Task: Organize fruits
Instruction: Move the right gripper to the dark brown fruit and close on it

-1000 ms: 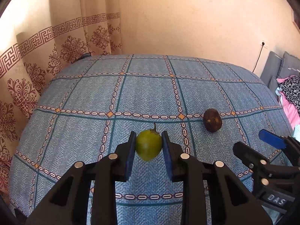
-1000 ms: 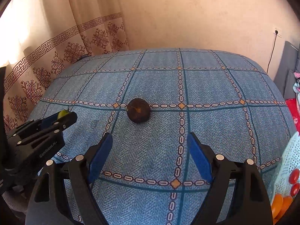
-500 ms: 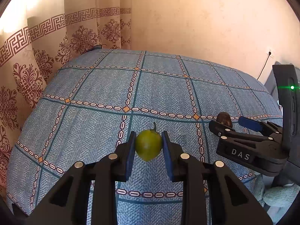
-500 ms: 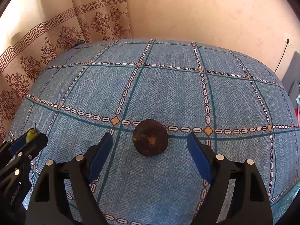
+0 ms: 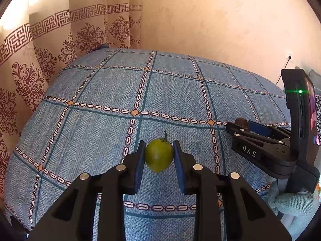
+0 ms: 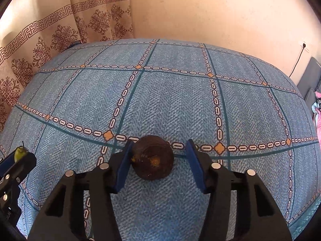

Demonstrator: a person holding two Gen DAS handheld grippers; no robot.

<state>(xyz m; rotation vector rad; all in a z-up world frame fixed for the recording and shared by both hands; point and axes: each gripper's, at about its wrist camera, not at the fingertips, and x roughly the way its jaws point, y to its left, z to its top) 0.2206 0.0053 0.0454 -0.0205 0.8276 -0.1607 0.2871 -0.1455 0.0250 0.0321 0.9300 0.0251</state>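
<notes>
Since a second ago, the right gripper (image 6: 158, 160) has come forward and down to the brown fruit (image 6: 152, 157), and its two blue pads, which stood wide apart, are now much nearer to each other. Its jaws are closing, with the brown fruit sitting between them. The pad on the left of the picture looks to touch the fruit, but the other pad is a little way off from it, so the fruit is not squeezed yet. That round, dark fruit rests on the blue bed cover (image 6: 170, 100), right by a line of white links and orange diamonds. The left gripper (image 5: 158, 155) has hardly moved. It is closed tight on the green fruit (image 5: 158, 154), with one blue pad pressed on each side. A small dark stem sticks up from the top of the green fruit, and the fruit is held above the cover. From the left camera, the right gripper shows at the right side with the letters DAS on it, and the brown fruit peeks out past its tips. From the right camera, the green fruit shows at the far left edge. A patterned curtain (image 5: 60, 50) hangs behind the bed, beside a plain wall (image 5: 220, 20).
</notes>
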